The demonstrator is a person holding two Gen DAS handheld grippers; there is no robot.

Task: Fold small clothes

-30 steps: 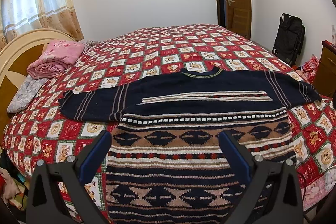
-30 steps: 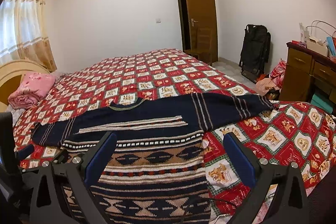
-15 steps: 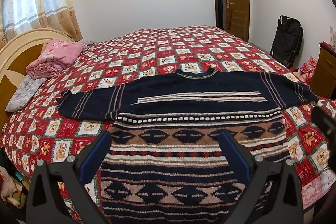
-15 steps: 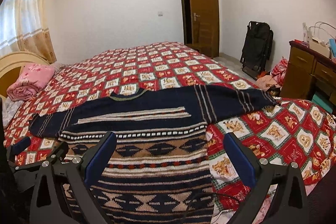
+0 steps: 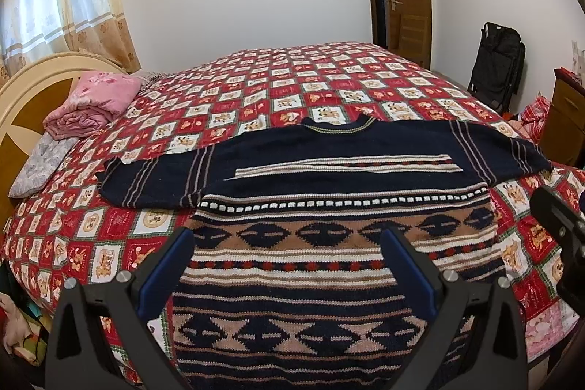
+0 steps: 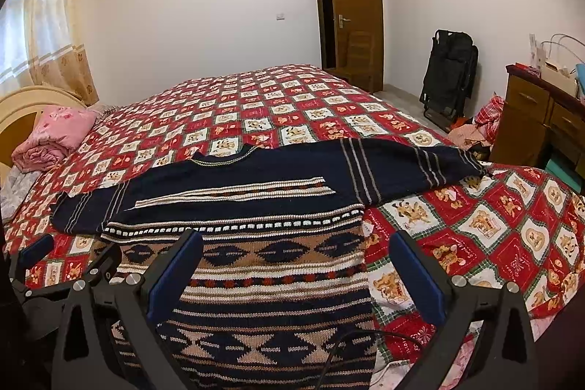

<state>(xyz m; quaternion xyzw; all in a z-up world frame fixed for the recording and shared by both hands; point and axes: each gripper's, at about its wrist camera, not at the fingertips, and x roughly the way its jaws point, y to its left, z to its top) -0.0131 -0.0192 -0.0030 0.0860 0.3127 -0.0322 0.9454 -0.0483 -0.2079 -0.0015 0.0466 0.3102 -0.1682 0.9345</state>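
Both claws were open and held nothing: the left claw [image 5: 287, 243] and the right claw [image 6: 296, 247] hung above the lower part of the sweater [image 5: 329, 192]. The sweater lay flat on the bed [image 5: 292, 79], sleeves spread to both sides.

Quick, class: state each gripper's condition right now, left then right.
Left gripper: open, holding nothing, above the sweater.
Right gripper: open, holding nothing, over the sweater's right edge.

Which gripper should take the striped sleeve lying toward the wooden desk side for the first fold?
Right gripper, probably: open, and that sleeve of the navy patterned knit sweater lies on its side; the left gripper faces the body.
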